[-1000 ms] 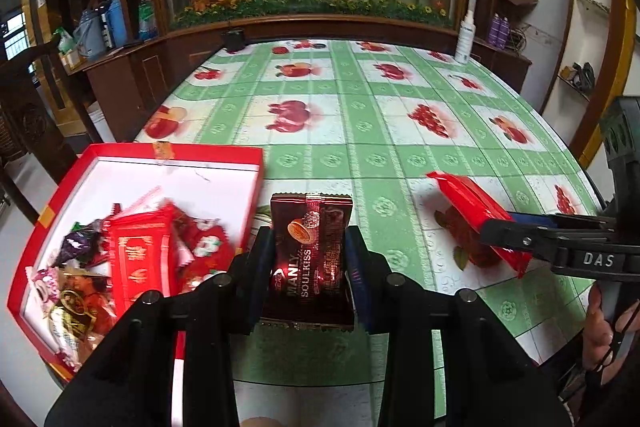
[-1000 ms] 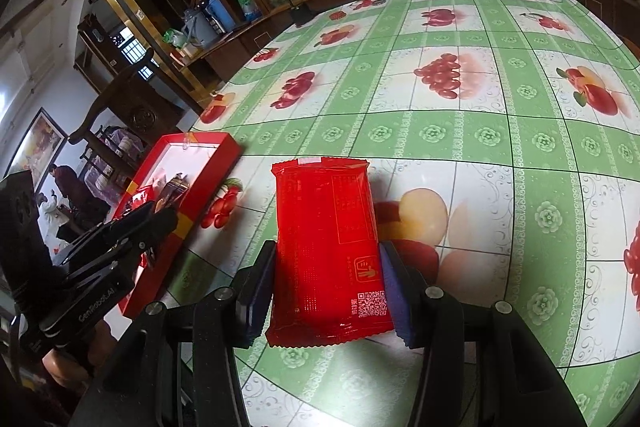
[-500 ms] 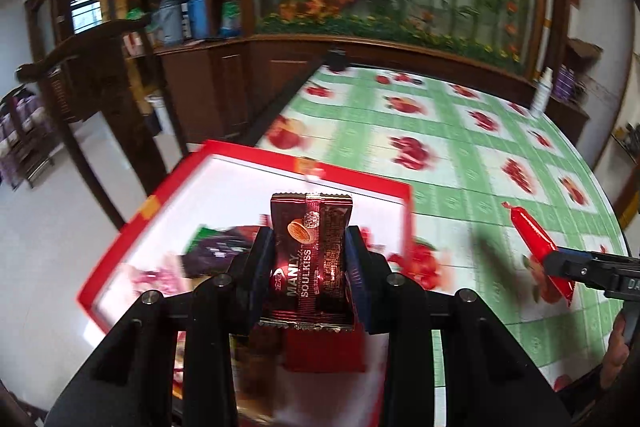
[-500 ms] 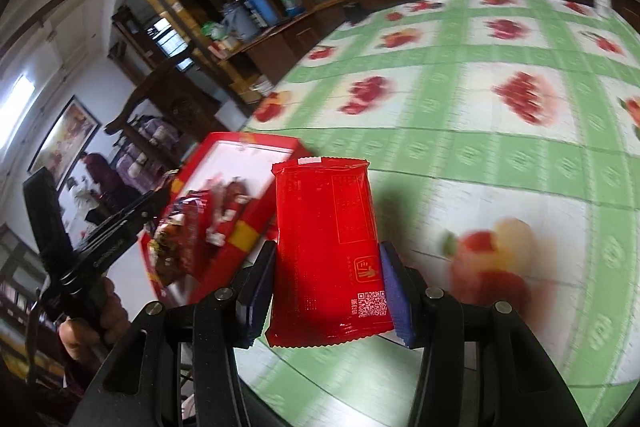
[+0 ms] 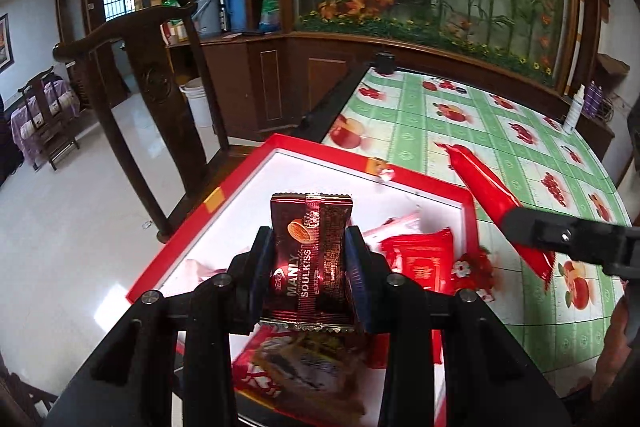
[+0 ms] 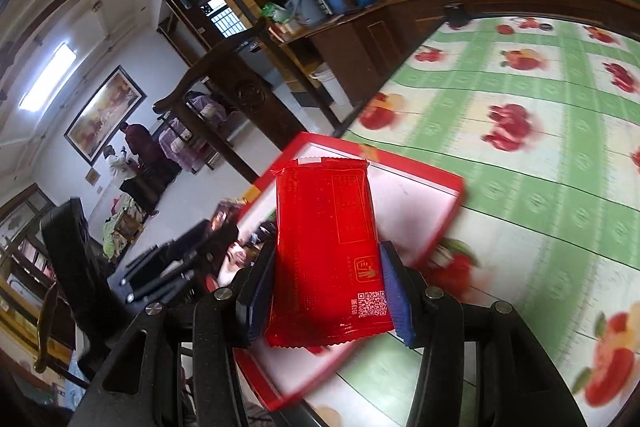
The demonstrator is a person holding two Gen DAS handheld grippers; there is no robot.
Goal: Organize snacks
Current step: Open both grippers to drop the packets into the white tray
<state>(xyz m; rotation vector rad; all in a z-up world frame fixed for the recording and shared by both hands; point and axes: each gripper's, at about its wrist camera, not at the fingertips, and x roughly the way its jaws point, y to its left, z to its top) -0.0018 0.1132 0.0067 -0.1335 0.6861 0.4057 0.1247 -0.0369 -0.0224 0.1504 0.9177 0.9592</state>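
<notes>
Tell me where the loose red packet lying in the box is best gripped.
Grip the red packet across its two long edges, coming from above. It lies flat in the red box, face up, with other snacks crowding it. The left gripper would probably have to drop its dark coffee packet first.
</notes>
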